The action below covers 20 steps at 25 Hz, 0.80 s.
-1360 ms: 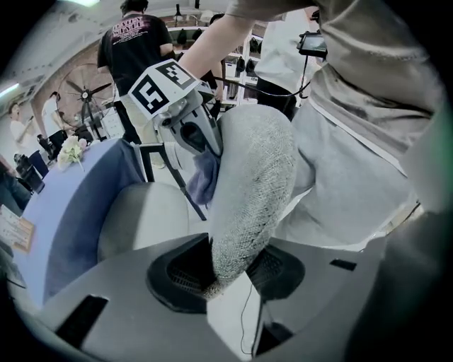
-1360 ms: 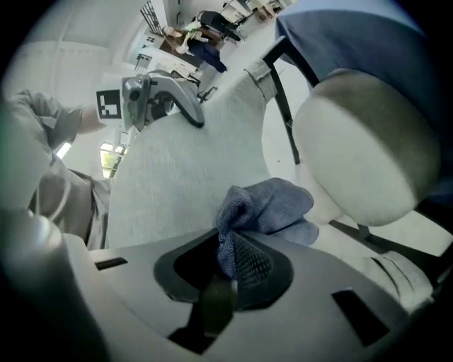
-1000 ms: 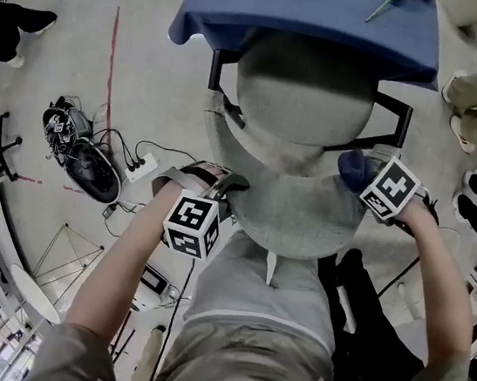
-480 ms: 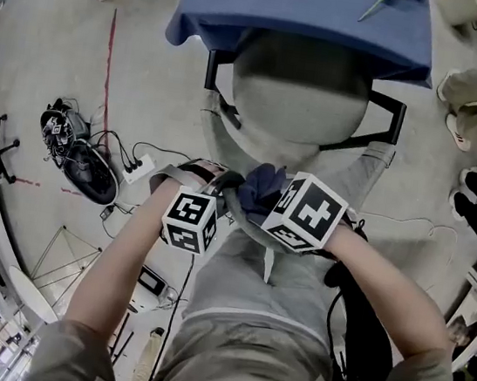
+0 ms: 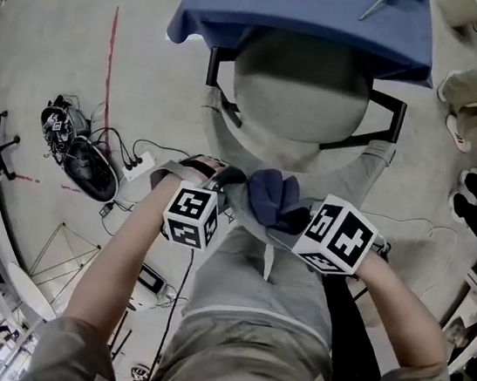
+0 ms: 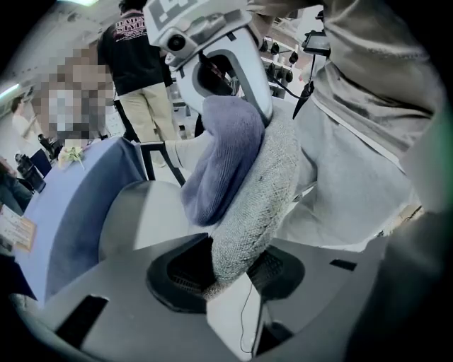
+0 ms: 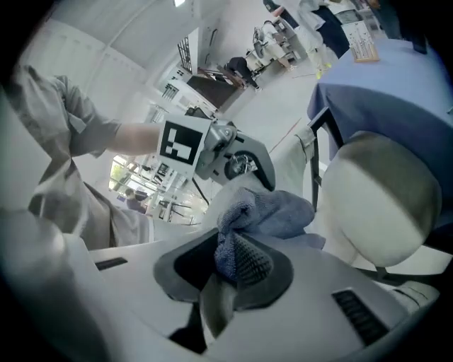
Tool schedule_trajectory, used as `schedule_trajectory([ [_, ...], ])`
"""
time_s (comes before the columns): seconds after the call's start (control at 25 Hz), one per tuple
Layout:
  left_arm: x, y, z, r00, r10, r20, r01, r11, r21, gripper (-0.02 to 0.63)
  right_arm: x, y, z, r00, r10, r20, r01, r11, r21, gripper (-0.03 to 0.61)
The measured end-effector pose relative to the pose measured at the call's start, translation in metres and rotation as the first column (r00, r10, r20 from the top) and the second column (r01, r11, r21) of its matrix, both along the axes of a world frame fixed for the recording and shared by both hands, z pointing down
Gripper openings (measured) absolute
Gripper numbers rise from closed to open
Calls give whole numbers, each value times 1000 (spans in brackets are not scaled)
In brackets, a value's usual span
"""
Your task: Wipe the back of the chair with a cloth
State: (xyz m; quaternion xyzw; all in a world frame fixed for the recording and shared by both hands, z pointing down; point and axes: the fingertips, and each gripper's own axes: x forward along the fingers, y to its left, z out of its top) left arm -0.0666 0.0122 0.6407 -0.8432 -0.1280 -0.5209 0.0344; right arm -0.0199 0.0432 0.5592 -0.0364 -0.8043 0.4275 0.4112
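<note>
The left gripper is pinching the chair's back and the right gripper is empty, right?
Not quite. The right gripper isn't empty: the right gripper view shows its jaws pinching a blue cloth. The left gripper is pinching the chair's back, just as you said.

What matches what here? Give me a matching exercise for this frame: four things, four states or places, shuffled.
Things:
A. left gripper
B. right gripper
C. table
D. chair seat

States or places:
1. grey, far edge under the table
2. fingers shut on the blue cloth
3. draped in blue
4. fingers shut on the top edge of the chair back

Pairs: A-4, B-2, C-3, D-1.
</note>
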Motion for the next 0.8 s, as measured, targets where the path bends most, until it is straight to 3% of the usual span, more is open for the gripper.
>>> schedule_trajectory([
  [0.24,0,-2,-2,1000,-8,5,8,1000,2,153,77,12,6,991,-37,-132,36,999,-11,66],
  [0.48,1,-1,-1,1000,-21,10,21,1000,13,153,149,-7,35,934,55,-353,-20,995,103,66],
  [0.6,1,-2,-1,1000,-28,11,27,1000,12,153,138,-4,29,942,77,-327,-44,993,105,66],
  [0.8,-1,0,0,999,-24,25,24,999,23,154,69,10,7,982,64,-178,-48,995,90,66],
])
